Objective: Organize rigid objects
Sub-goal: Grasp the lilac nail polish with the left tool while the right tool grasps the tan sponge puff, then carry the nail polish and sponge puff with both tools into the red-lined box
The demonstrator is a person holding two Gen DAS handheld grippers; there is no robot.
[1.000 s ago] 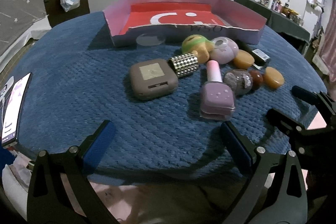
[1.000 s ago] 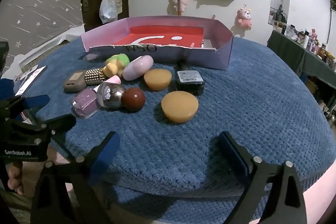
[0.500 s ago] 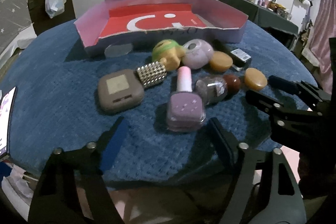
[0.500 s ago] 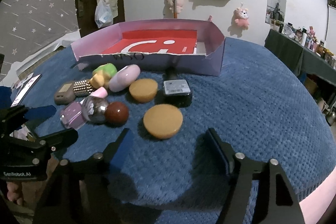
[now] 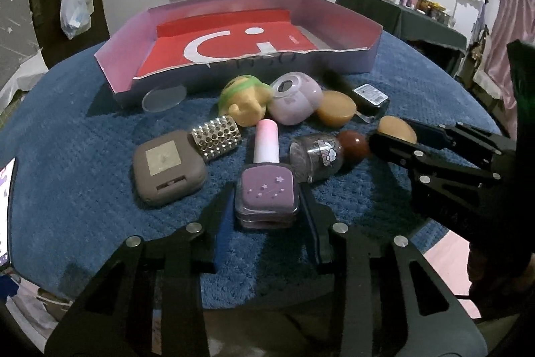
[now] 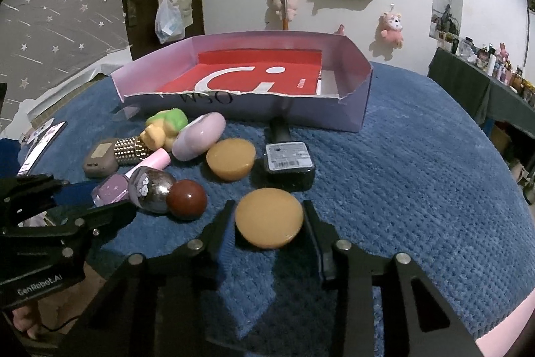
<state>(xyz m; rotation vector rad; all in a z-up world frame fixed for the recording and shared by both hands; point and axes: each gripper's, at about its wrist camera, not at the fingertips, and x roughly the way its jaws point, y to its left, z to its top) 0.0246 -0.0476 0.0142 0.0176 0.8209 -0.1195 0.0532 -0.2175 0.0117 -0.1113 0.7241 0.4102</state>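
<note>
A purple nail polish bottle with a pink cap lies on the blue blanket. My left gripper has its jaws closing on it, and both pads press the bottle's square sides. In the right wrist view a flat tan disc sits between the fingers of my right gripper. Its jaws are closing too, with the pads against the disc's rim. Behind the pile stands the lilac box with a red bottom, holding no objects.
Between the grippers and the box lie a brown case, a studded cylinder, a green-yellow toy, a lilac oval, a second tan disc, a black bottle, a glitter bottle and a red-brown ball. A phone lies far left.
Both grippers moved forward over the blanket and went from wide open to shut, the left around the purple bottle, the right around the near tan disc.
</note>
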